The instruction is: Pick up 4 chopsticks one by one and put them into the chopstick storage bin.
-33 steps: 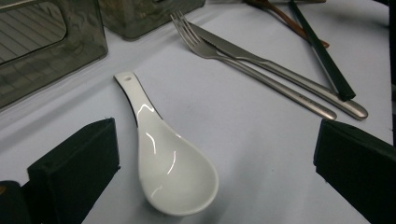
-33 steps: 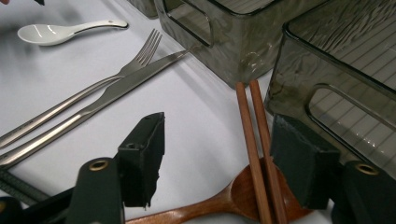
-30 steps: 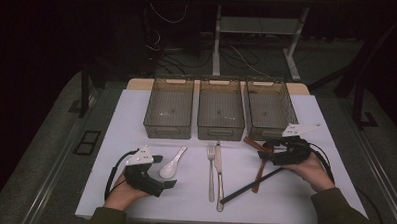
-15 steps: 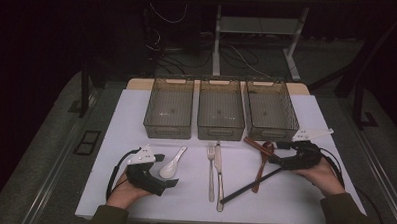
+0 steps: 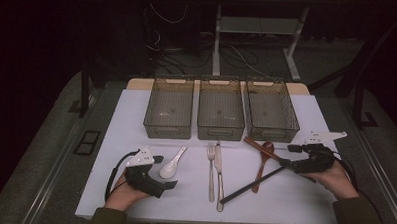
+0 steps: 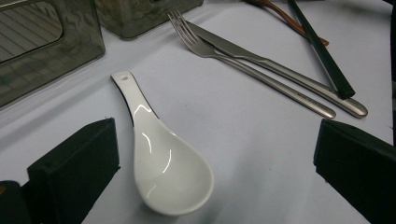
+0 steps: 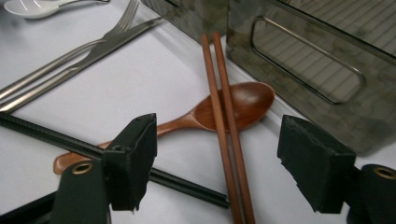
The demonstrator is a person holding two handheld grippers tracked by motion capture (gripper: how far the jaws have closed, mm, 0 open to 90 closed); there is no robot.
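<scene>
Tongs in my right hand (image 7: pixel 219 128) stood apart. Their jaws had just been opening, and no pad pressed on anything. Between them lay the pair of brown chopsticks (image 7: pixel 224 116), side by side and crossing over the bowl of the wooden spoon (image 7: pixel 243 100). That pair looked like the thing to pick. To do it well, I judged I should come down with one pad on each outer side of the two sticks. I should close where they lay on the bare table past the spoon's bowl, so the spoon would not come up with them. A squeeze square across both sticks would keep them from scissoring apart. The black chopsticks (image 7: pixel 70 140) ran slantwise under my left jaw and close to it, so I needed to keep that pad clear of them.

Seen from above, the right tongs (image 5: pixel 287 157) pointed at the sticks just in front of the right-hand bin (image 5: pixel 273 132), which I took as a likely place for them.

The tongs in my left hand (image 6: pixel 219 140) were also wide apart and gripped nothing. The white spoon (image 6: pixel 163 163) lay bowl up on the table (image 5: pixel 131 119) between their jaws, nearer one pad but not touching it. Beyond it, the fork (image 5: pixel 211 167) and knife (image 5: pixel 218 172) lay touching side by side, well clear of both hands.
</scene>
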